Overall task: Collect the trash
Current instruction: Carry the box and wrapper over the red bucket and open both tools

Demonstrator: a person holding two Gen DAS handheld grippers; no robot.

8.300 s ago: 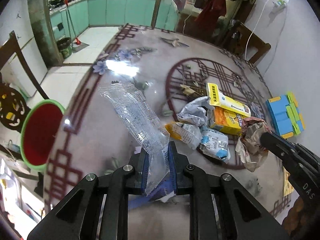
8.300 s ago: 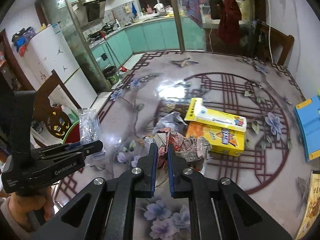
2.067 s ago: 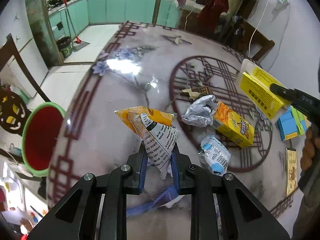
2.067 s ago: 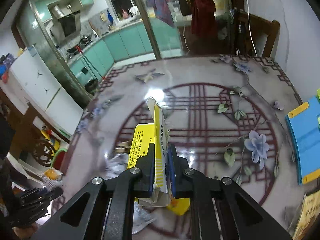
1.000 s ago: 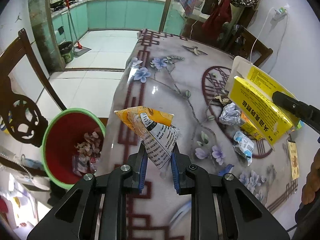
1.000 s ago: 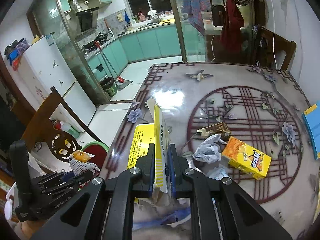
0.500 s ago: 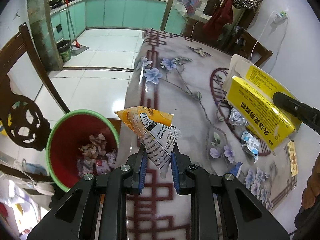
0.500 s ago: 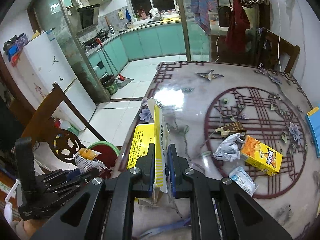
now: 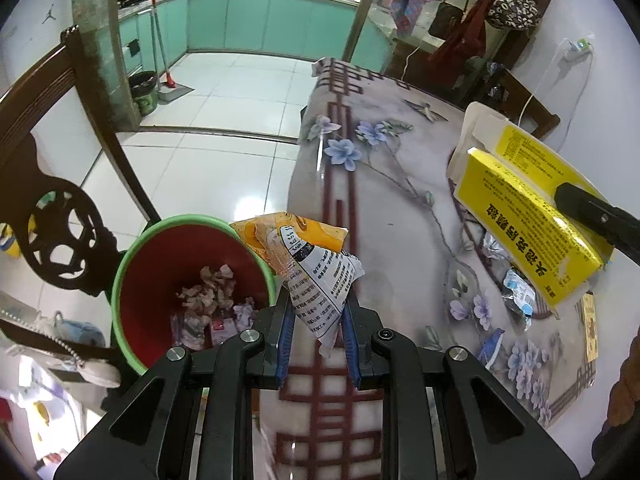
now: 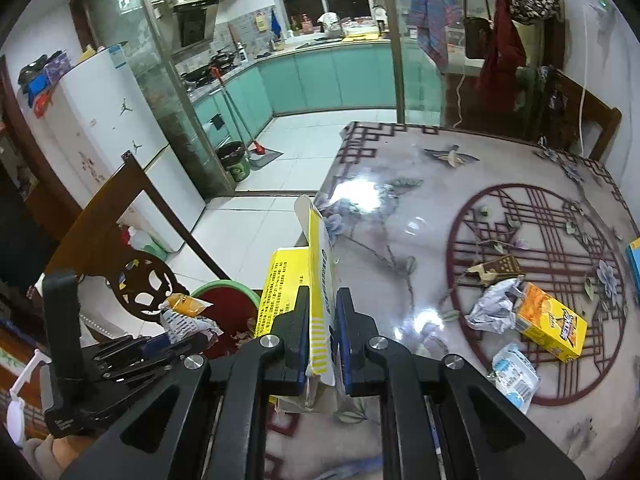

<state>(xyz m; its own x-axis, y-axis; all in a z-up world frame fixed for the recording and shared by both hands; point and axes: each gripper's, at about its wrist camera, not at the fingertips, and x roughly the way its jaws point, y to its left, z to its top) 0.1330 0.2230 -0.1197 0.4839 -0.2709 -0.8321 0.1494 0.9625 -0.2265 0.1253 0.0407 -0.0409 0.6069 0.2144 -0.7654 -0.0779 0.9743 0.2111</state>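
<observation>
Just right of the red bin (image 9: pixel 120 280) on the floor, a crinkly snack packet (image 9: pixel 316 276), judged light and limp, is pinched at its lower end by the left gripper (image 9: pixel 317 344), while a stiff yellow carton (image 10: pixel 316 280) is clamped by its flap in the right gripper (image 10: pixel 323 344) above the near table (image 10: pixel 400 208) edge.

orange-and-white snack packet (image 9: pixel 316 270) hangs crumpled and upright, pinched at its lower end, right at the rim of the red bin with the green rim (image 9: pixel 132 264), which holds crumpled scraps. yellow carton (image 9: pixel 524 216), flap open, is held tilted above the table edge; orange box (image 10: pixel 550 328), white wad (image 10: pixel 494 308) and blue-white wrapper (image 10: pixel 514 376) lie clustered on the tabletop.
</observation>
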